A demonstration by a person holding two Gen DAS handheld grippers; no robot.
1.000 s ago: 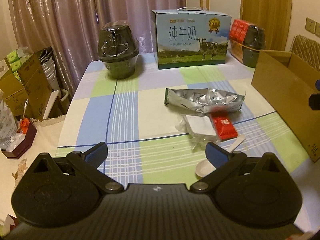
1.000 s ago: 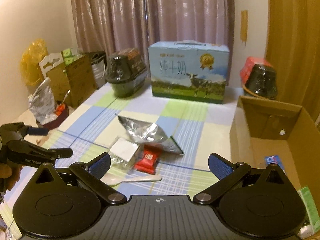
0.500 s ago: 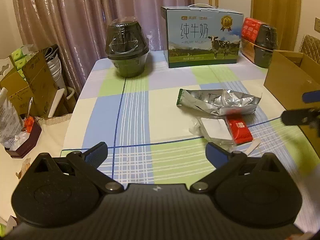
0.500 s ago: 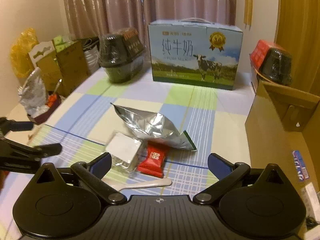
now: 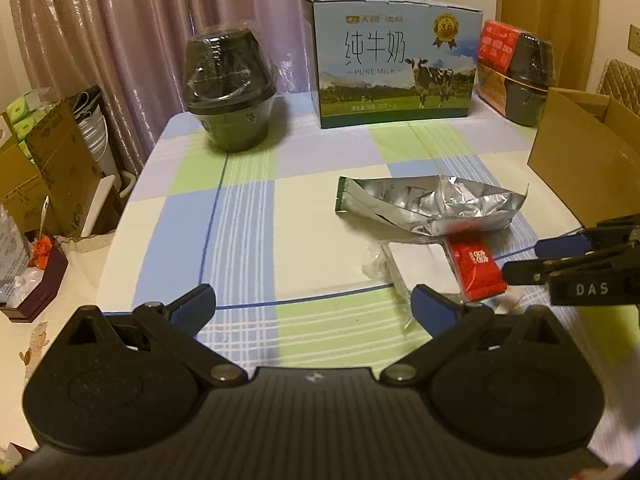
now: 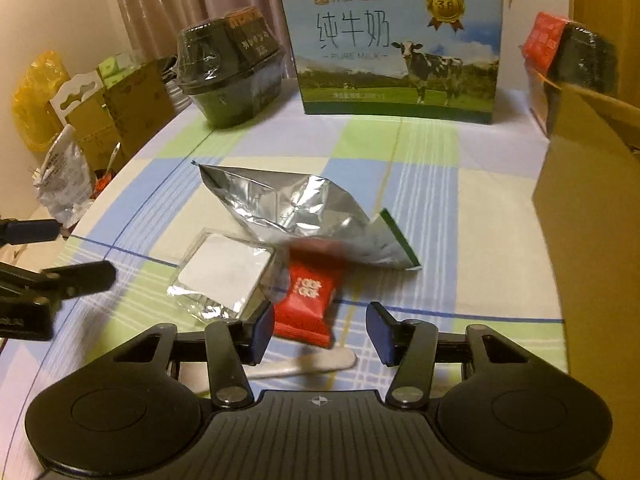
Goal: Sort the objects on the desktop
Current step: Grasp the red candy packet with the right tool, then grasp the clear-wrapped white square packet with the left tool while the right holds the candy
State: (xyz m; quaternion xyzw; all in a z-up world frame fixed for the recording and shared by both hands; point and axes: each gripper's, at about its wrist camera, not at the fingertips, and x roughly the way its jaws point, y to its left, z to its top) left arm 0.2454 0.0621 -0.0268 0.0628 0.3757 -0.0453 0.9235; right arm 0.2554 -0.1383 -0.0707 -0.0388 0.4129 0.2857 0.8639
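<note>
Where checked tablecloth (image 5: 248, 216) meets curtain (image 5: 120, 32), we see clutter; spoon (image 6: 304, 362) half hidden; left gripper (image 5: 314, 308), right gripper (image 6: 318, 330) both agape, empty.

At the far edge of the checked blue, green and cream tablecloth (image 5: 248, 216) I see a blue cardboard milk carton case with a cow picture and a white handle (image 5: 396, 64). Left of it sits a dark domed plastic-wrapped container (image 5: 230, 88), and at the far right a red and black wrapped package (image 5: 516, 68). Behind them hang mauve pleated curtains (image 5: 140, 32). Off the table's left side I see brown cardboard boxes (image 5: 52, 168) and, in the right wrist view, a yellow plastic bag (image 6: 34, 100).
</note>
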